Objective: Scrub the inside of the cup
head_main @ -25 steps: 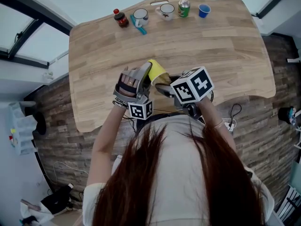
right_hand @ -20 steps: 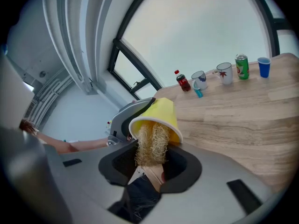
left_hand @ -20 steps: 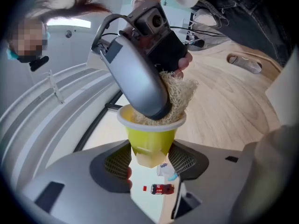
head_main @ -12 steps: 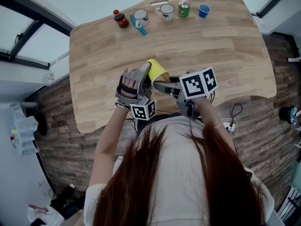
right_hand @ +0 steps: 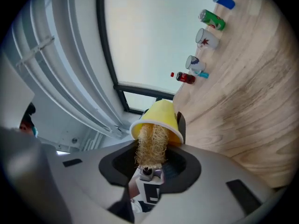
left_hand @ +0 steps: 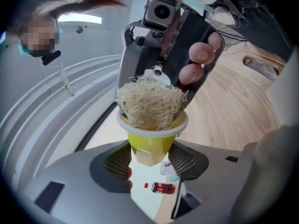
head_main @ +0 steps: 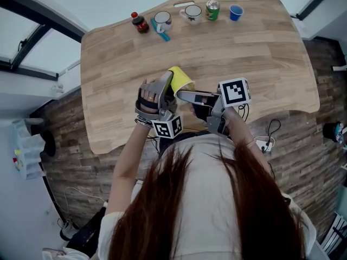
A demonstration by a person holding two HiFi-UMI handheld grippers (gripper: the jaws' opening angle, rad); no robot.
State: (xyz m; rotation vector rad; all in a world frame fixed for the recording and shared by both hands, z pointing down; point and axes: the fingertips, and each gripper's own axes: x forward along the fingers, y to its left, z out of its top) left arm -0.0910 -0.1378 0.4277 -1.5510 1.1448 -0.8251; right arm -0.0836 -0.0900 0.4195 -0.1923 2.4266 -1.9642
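Observation:
A yellow cup (head_main: 181, 80) is held above the table's near edge, lying roughly on its side, with its mouth toward my right gripper. My left gripper (head_main: 171, 85) is shut on the cup's lower body, one pad on each side (left_hand: 152, 141). In the left gripper view, a tan loofah scrubber (left_hand: 150, 107) fills the cup's mouth. My right gripper (head_main: 183, 96) is shut on the scrubber's end (right_hand: 150, 148) and points into the cup (right_hand: 161, 118). The scrubber's front part is hidden inside the cup.
Along the wooden table's (head_main: 260, 58) far edge stand a dark sauce bottle (head_main: 139, 21), a white mug (head_main: 161, 19) beside a teal object (head_main: 162, 32), a second white mug (head_main: 191, 13), a green can (head_main: 212, 9) and a blue cup (head_main: 235, 12).
My right gripper's marker cube has shifted to the right and turned, so more of its jaws shows beside the cup. The left gripper and cup have stayed almost in place.

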